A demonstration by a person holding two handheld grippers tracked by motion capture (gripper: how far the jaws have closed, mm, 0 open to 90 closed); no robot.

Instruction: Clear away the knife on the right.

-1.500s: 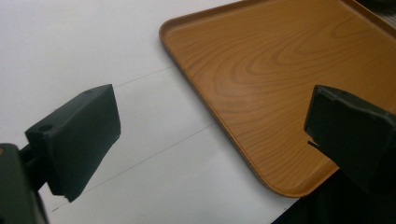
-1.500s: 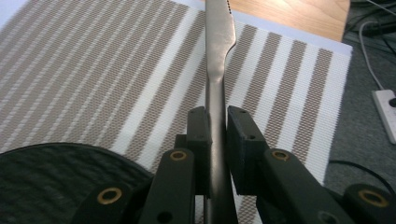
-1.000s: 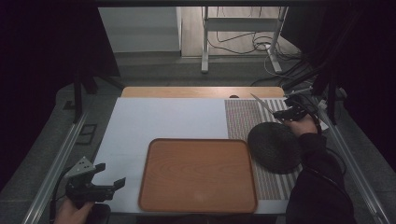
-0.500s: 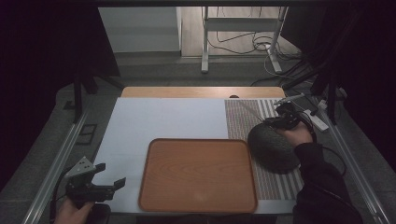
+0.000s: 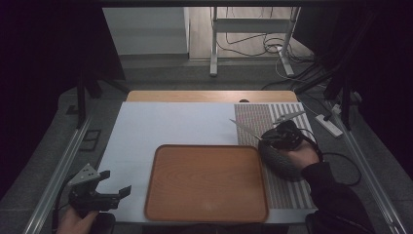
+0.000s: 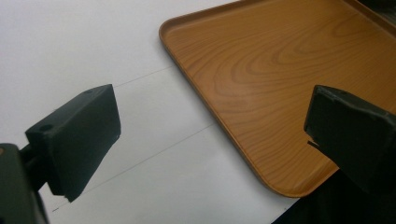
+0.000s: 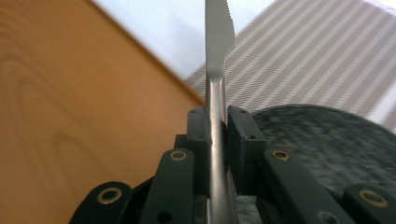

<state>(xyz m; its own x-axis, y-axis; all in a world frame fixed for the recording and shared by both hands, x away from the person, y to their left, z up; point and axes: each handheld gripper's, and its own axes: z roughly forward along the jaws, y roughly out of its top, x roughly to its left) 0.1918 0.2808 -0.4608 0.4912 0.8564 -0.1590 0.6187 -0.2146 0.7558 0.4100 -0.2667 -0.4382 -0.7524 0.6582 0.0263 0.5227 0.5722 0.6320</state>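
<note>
- Right now I have the knife [image 7: 218,70] pinched by its handle in my right tool [image 5: 281,134]; its serrated blade points out over the striped mat [image 5: 258,119], beside the tray [image 5: 207,214] and the dark plate [image 5: 280,161].
- I'd judge the blade should stay level and clear the tray rim before I lower it.
- My left tool [image 5: 104,187] hangs wide and empty at the worktop's [image 5: 165,122] near corner.
- Count: one knife, one plate, one tray, one mat, two tools.
</note>
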